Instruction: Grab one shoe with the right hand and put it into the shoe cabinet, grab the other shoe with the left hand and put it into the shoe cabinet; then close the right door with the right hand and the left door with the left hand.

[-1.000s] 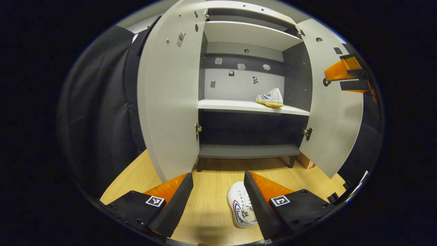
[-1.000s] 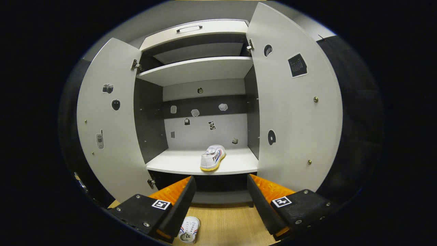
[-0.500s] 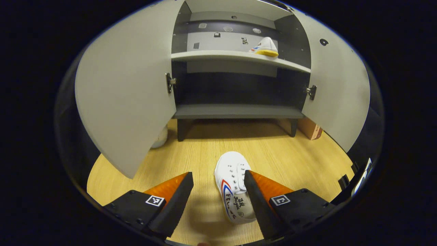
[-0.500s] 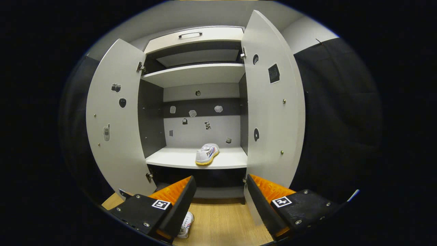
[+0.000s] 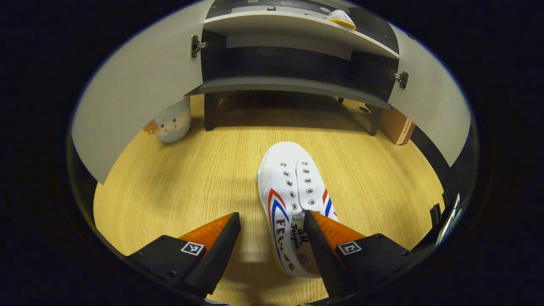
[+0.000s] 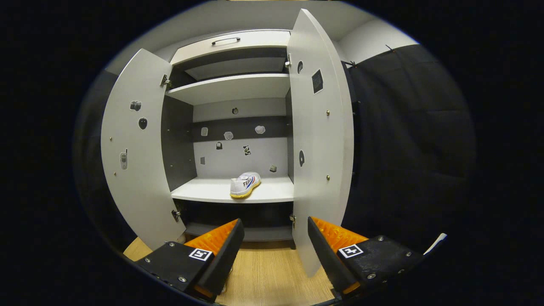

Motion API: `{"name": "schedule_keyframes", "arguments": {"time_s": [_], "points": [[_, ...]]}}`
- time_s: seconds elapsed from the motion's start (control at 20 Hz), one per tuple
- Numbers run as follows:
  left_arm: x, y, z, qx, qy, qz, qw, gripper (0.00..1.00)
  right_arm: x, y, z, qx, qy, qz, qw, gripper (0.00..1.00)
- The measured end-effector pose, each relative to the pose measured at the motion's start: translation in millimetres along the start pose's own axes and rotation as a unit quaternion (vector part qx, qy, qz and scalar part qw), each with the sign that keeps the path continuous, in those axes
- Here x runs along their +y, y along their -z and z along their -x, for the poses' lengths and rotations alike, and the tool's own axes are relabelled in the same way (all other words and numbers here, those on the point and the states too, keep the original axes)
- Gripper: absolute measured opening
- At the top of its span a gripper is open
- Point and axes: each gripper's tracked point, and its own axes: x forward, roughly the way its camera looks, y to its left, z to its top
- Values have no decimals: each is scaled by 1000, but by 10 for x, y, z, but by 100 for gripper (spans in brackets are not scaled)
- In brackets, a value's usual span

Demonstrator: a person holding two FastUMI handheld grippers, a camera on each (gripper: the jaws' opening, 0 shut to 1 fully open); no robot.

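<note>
A white shoe (image 5: 293,199) with red and blue stripes lies on the wooden floor, toe toward the cabinet. My left gripper (image 5: 272,221) hangs open just above its heel end; the right finger (image 5: 316,242) overlaps the shoe's opening, the left finger stands over bare floor. The other white shoe (image 6: 244,185) rests on the middle shelf of the shoe cabinet (image 6: 231,195), also seen as the shelf shoe (image 5: 340,18) in the left gripper view. My right gripper (image 6: 274,229) is open and empty, well back from the cabinet. Both doors, left door (image 6: 136,148) and right door (image 6: 318,140), stand open.
A pale plush toy (image 5: 172,123) sits on the floor by the cabinet's left leg, under the left door (image 5: 136,93). A brown box (image 5: 397,127) stands at the cabinet's right side. Black cloth walls flank the cabinet. The wooden floor (image 5: 178,178) spreads out in front.
My left gripper has tilted down and come close over the floor shoe, which now reaches between its fingers. My right gripper has drawn back and shifted right, away from the cabinet.
</note>
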Motion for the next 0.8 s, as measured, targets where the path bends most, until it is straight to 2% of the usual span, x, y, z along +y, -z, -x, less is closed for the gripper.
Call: {"name": "schedule_keyframes", "arguments": {"time_s": [0.05, 0.1, 0.15, 0.2, 0.3, 0.35, 0.45, 0.5, 0.6, 0.65, 0.7, 0.8], "points": [[-13, 39, -7, 10, 4, -3, 1000, 98, -5, 17, -14, 2, 1, -3, 1000, 93], [-40, -13, -28, 0, 11, -7, 1000, 100, -23, 43, -23, 5, 1, -7, 1000, 93], [-39, 3, -45, 5, 13, -14, 1000, 95, -38, 57, -18, 7, 2, -11, 1000, 93], [-78, 4, -27, 5, 21, -15, 1000, 95, -54, 70, -18, 9, 3, -13, 1000, 92], [-164, 19, -49, 11, 35, -16, 999, 81, -50, 77, -17, 9, 1, -16, 1000, 92], [-154, 16, -43, 14, 31, -18, 999, 64, -31, 82, -20, 10, -1, -17, 1000, 92], [-89, -1, -42, 29, 16, -19, 999, 58, 11, 81, -27, 9, -6, -15, 1000, 93], [-77, -6, -40, 39, 13, -10, 999, 50, 23, 70, -22, 8, -9, -13, 1000, 92], [-10, -10, -59, 52, 7, 10, 999, 29, 67, 50, -23, 5, -15, -10, 1000, 93], [0, -28, -61, 55, 4, 17, 998, 14, 88, 41, -35, 4, -17, -9, 1000, 93], [-6, -37, -79, 55, 1, 9, 998, 8, 113, 40, -47, 4, -20, -9, 1000, 93], [21, -112, -47, 58, -10, -17, 998, 7, 164, 25, -65, 3, -27, -9, 1000, 92]]}}
